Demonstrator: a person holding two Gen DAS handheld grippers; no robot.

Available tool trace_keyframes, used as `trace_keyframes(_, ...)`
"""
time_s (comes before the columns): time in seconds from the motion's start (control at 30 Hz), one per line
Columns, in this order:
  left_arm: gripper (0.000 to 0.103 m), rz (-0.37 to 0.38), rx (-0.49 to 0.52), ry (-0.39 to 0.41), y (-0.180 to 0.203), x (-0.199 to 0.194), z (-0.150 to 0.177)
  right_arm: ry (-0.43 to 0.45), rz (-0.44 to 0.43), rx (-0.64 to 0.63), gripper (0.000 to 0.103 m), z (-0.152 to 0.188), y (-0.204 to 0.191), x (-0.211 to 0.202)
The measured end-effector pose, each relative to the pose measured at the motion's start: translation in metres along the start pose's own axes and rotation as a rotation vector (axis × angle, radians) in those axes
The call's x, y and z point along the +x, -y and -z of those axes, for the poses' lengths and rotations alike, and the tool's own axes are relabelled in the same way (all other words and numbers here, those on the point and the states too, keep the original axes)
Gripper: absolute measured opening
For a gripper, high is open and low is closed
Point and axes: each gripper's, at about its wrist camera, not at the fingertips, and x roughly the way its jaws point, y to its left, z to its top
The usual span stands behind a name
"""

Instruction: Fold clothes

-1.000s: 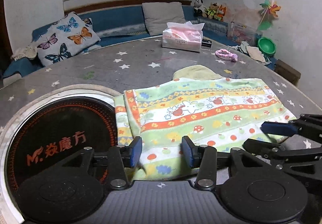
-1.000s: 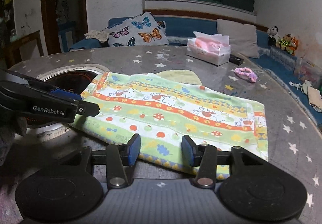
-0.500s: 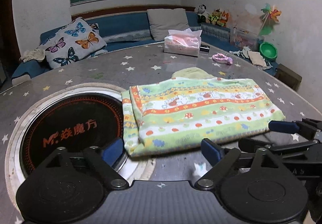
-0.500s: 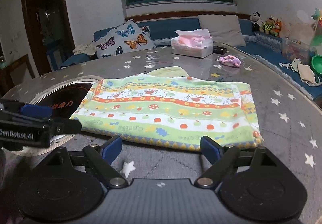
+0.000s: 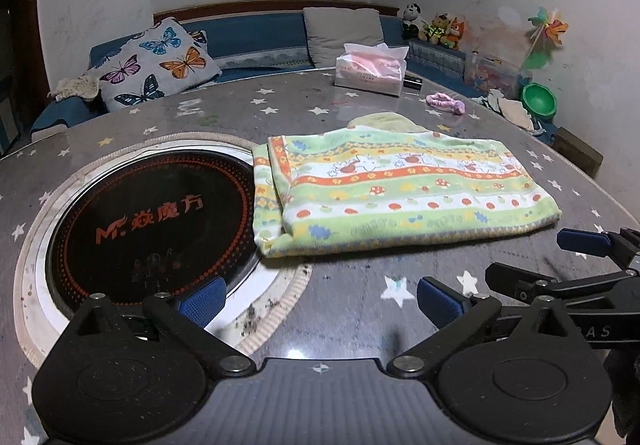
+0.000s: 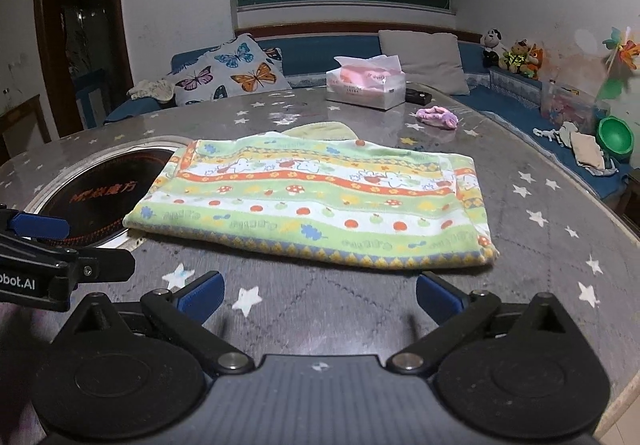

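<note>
Folded cloth (image 5: 400, 189), printed with green, orange and white bands of mushrooms, apples and animals, lies flat on the star-patterned bench (image 5: 352, 309). Its left end overlaps the rim of the round black cooktop (image 5: 148, 221) set into the bench, where a lower layer shows beyond the upper one. A pale yellow-green flap (image 5: 384, 121) protrudes from beneath its far edge.

Left claw (image 5: 318, 299): wide open, empty, its blue pads (image 5: 200, 299) held above the bench just short of the cloth's near edge, one pad over the cooktop rim.

Right claw (image 6: 318, 295): likewise wide open and empty, its pads (image 6: 438, 297) near the cloth's near edge but not touching it. In the left wrist view it appears at lower right (image 5: 532, 261), beside the cloth's right corner; in the right wrist view the left claw shows at the left margin (image 6: 48, 245).

Background, far side of the bench: a pink tissue pack (image 5: 370, 69), a small dark box (image 5: 412, 82) beside it, and a pink hair tie (image 5: 446, 103). Beyond, a blue sofa (image 5: 256, 41) carries a butterfly cushion (image 5: 156, 65) and a grey pillow (image 5: 344, 29). Plush toys (image 5: 434, 27) and a green bowl (image 5: 538, 99) stand at right.
</note>
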Motion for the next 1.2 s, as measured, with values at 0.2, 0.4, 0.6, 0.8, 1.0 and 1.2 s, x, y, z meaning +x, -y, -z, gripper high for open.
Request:
trace_keyframes(0.2,0.103,0.012,-0.003,-0.004,0.003,-0.005,0.006,-0.004,0.009,-0.009,0.103,0.004,-0.003,-0.003)
trace_keyframes(0.4,0.103,0.003,-0.003,-0.015,0.005,-0.007,0.011,-0.009,0.018,-0.013,0.103,0.008,-0.006,-0.006)
trace_keyframes(0.6,0.103,0.000,-0.011,-0.024,0.007,-0.008,0.013,-0.011,0.024,-0.008,0.103,0.010,-0.007,-0.007)
trace_keyframes(0.8,0.103,0.001,-0.008,-0.029,0.009,-0.008,0.016,-0.017,0.021,-0.010,0.103,0.012,-0.009,-0.007)
trace_keyframes(1.0,0.103,0.002,-0.011,-0.033,0.010,-0.009,0.019,-0.021,0.020,-0.014,0.103,0.013,-0.011,-0.008)
trace_keyframes(1.2,0.103,0.007,-0.013,-0.037,0.011,-0.009,0.021,-0.026,0.021,-0.011,0.103,0.016,-0.012,-0.007)
